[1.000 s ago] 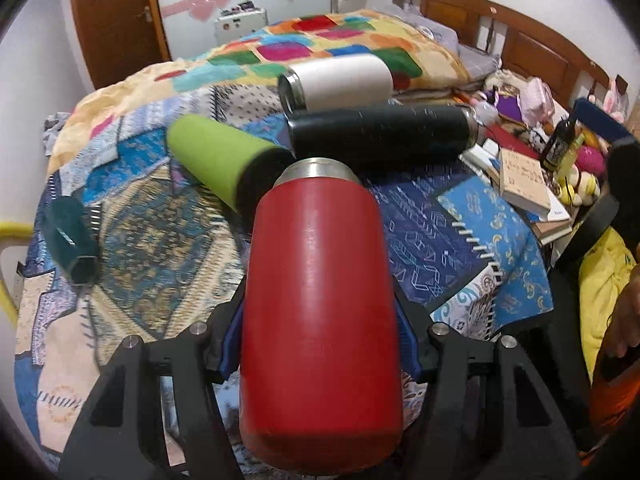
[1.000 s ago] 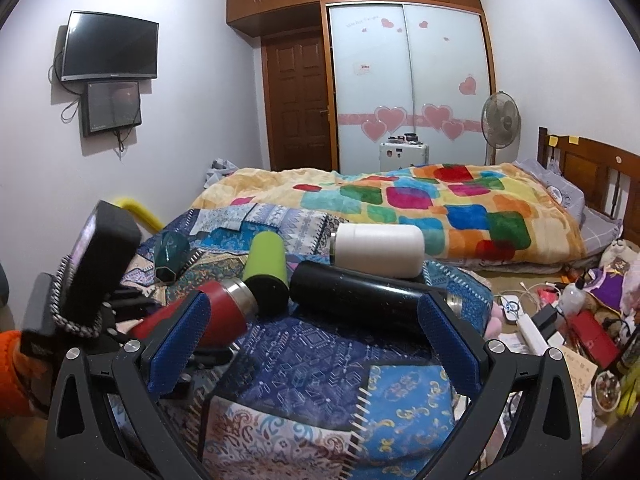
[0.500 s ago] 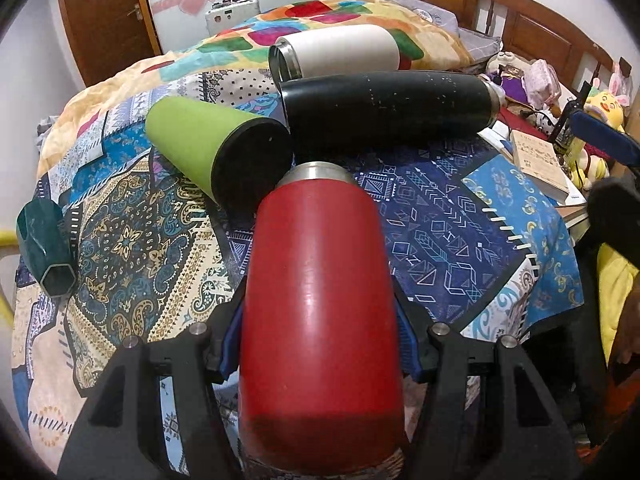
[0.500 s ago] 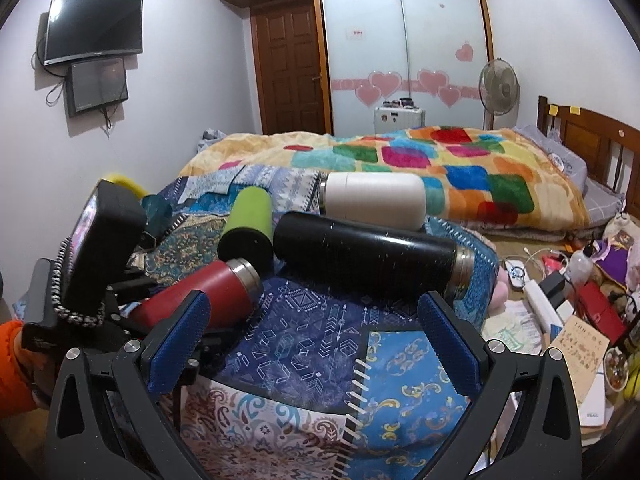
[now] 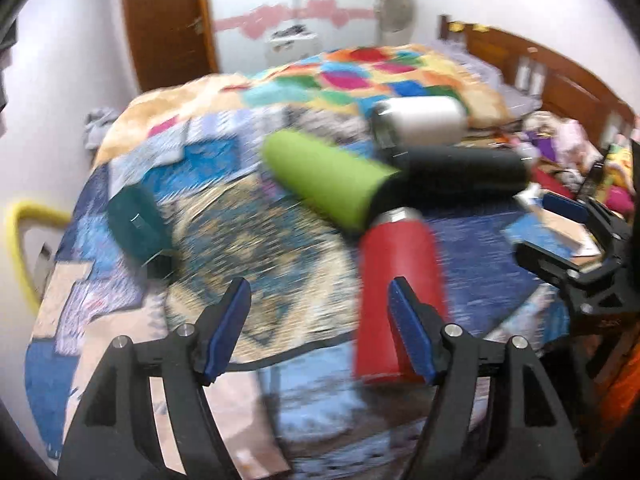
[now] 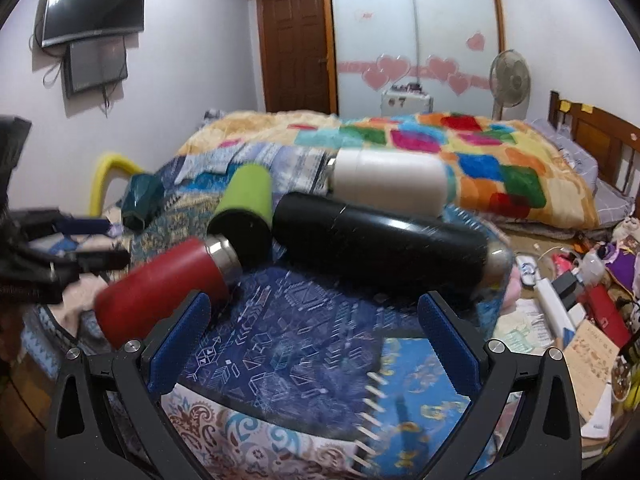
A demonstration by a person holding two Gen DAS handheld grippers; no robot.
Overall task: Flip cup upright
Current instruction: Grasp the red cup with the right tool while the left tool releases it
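A red flask (image 5: 400, 272) (image 6: 160, 284) lies on its side on the patterned cloth, steel neck toward the green cup (image 5: 328, 180) (image 6: 246, 204). My left gripper (image 5: 320, 328) is open and empty; the red flask lies just beyond its right finger (image 5: 412, 336). A black flask (image 6: 380, 248), a white cup (image 6: 388, 184) and a dark teal cup (image 5: 136, 224) also lie on their sides. My right gripper (image 6: 316, 340) is open and empty, in front of the black flask. The left wrist view is blurred.
The cloth-covered table (image 6: 304, 360) stands beside a bed with a colourful quilt (image 6: 460, 152). Cluttered books and boxes (image 6: 580, 320) lie on the floor at the right. A yellow chair frame (image 6: 104, 172) is at the left.
My left gripper has let go of the red flask, opened, and shifted left; the flask now lies on the cloth. My right gripper has moved closer to the black flask.
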